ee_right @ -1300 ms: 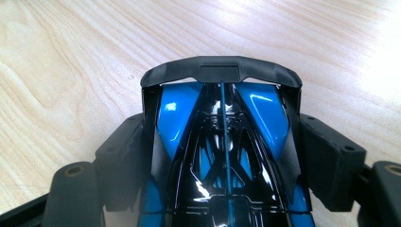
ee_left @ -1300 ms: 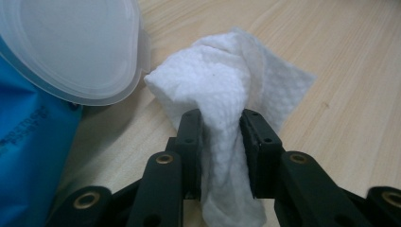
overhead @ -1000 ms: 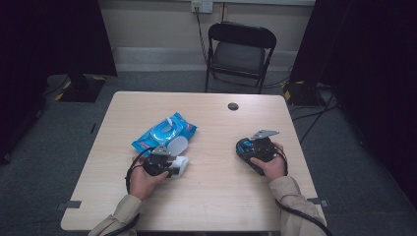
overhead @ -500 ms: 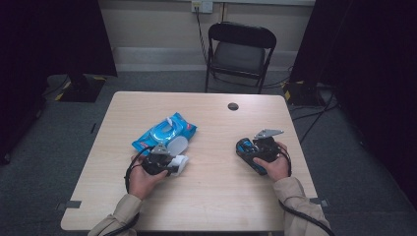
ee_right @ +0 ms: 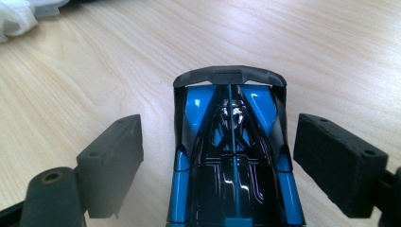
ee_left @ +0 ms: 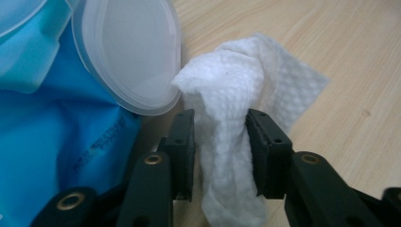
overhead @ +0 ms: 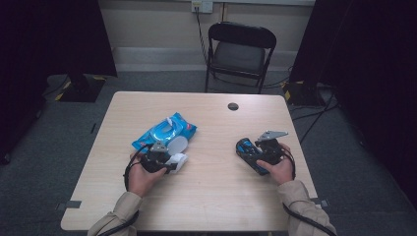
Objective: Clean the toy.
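A bunched white wipe [ee_left: 227,94] lies on the table beside a blue pack of wipes [overhead: 164,132] whose clear lid [ee_left: 127,52] is flipped open. My left gripper [ee_left: 221,116] is shut on the wipe, with both pads touching it; its jaws have just been opening a little. It shows as well in the high view, left gripper [overhead: 164,162] by the wipe [overhead: 178,161]. A blue and black toy race car [ee_right: 231,156] lies between the jaws of my right gripper [ee_right: 218,125], which have just been opening. Gaps show on both sides, so it is open.
The wooden table [overhead: 211,196] has a small black round hole [overhead: 233,106] near its far edge. A black folding chair [overhead: 239,54] stands behind the table. Cables run across the floor at the right.
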`<state>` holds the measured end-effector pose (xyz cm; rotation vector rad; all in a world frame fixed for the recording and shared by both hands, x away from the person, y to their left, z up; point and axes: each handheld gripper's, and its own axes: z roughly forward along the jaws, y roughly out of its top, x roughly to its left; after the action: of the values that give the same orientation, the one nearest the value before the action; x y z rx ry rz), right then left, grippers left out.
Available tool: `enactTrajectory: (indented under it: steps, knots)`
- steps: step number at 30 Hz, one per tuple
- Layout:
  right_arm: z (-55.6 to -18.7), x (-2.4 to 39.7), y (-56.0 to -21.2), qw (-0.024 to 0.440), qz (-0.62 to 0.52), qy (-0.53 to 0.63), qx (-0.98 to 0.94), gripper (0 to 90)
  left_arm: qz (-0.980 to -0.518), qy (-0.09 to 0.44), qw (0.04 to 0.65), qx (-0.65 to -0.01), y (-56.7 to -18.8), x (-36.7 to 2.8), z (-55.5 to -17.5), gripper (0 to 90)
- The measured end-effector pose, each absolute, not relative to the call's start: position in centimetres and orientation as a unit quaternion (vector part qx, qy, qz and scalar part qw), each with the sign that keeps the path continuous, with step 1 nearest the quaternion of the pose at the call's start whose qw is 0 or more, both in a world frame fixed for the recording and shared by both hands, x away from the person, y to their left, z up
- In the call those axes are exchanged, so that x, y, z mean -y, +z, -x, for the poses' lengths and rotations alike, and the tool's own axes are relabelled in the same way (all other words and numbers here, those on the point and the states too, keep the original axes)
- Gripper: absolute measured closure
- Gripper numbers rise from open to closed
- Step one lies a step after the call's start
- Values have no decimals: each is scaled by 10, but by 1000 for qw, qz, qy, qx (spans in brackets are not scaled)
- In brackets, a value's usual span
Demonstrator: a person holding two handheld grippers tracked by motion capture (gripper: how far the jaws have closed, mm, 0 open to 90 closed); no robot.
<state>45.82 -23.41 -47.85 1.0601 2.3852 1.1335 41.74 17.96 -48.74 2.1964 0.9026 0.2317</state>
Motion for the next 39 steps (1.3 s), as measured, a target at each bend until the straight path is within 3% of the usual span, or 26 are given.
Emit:
enactTrajectory:
  steps: [17, 39]
  knots:
    - [-456, 238, -474, 143, -365, 402, -827, 152, -846, 90, 381, -361, -479, -179, -415, 373]
    - [-450, 241, -467, 132, -359, 407, -830, 143, -849, 84, 377, -360, -463, -178, -414, 172]
